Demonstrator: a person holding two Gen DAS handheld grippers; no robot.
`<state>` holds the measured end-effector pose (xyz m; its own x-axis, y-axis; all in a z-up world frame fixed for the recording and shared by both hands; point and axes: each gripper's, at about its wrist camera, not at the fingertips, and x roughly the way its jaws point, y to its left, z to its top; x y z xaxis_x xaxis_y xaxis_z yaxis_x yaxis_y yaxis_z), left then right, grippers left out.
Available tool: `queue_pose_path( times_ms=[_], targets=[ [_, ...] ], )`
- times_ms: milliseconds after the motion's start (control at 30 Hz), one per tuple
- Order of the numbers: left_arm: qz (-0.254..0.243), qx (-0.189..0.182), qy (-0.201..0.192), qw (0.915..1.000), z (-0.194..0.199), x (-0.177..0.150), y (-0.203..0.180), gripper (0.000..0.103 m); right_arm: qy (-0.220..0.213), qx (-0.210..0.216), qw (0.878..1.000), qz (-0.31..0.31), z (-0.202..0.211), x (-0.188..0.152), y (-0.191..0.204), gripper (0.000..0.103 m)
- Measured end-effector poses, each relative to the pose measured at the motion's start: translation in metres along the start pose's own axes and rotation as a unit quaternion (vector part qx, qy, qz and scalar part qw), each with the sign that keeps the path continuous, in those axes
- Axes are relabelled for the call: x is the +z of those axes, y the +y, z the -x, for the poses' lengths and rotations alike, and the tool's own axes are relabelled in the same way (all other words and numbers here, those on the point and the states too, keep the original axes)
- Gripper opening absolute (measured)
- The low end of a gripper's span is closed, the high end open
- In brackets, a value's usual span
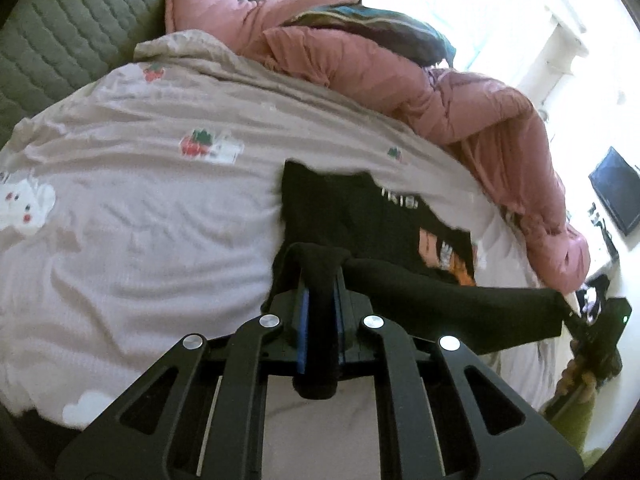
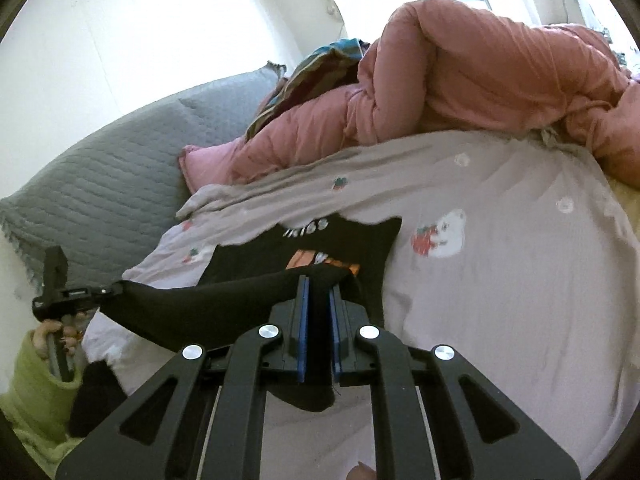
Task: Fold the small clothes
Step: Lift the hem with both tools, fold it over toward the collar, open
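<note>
A small black garment [image 1: 360, 216] with white letters and an orange print lies on the pale printed bedsheet [image 1: 140, 208]. My left gripper [image 1: 320, 276] is shut on one corner of its near edge. My right gripper [image 2: 318, 284] is shut on the other corner of the black garment [image 2: 320, 240]. The edge is stretched taut between them, lifted above the sheet. The right gripper also shows at the right edge of the left wrist view [image 1: 576, 320], and the left gripper at the left of the right wrist view [image 2: 108, 292]. The far part of the garment rests flat on the bed.
A bunched pink duvet [image 1: 400, 72] and a striped cloth [image 1: 380, 24] lie along the far side of the bed. A grey quilted pillow [image 2: 100, 192] sits at the head. A dark screen [image 1: 618, 196] hangs on the wall. A green-sleeved arm [image 2: 36, 400] holds the left gripper.
</note>
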<state>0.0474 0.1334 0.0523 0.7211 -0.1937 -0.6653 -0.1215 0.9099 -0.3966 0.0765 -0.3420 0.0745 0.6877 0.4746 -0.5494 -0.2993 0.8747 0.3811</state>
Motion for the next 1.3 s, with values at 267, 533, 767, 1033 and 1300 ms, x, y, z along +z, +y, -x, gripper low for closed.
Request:
queue_pose_path(
  times_ms=[267,533,767,1033,1300],
  targets=[
    [0.006,-0.001,-0.016,0.9999,-0.024,0.042,-0.009,0.004,-0.007,-0.028,1.0,0.009,-0.028,0.032,-0.005,0.008],
    [-0.007,0.017,-0.028,0.9994,-0.052,0.069,-0.015,0.004,0.006,-0.053,0.999,0.003,-0.064,0.049,-0.017,0.008],
    [0.003,0.025,-0.014,0.9996,-0.092,0.078,-0.005,0.004,0.037,-0.079,0.996,-0.015,-0.102,0.051,-0.035,0.008],
    [0.022,0.041,0.014,0.9988,-0.133,0.068,0.019,0.006,0.072,-0.109,0.991,-0.03,-0.14,0.036,-0.05,0.009],
    [0.027,0.044,-0.004,0.9987,-0.132,0.057,0.026,0.033,0.066,-0.143,0.987,-0.032,-0.141,0.03,-0.052,0.053]
  ],
)
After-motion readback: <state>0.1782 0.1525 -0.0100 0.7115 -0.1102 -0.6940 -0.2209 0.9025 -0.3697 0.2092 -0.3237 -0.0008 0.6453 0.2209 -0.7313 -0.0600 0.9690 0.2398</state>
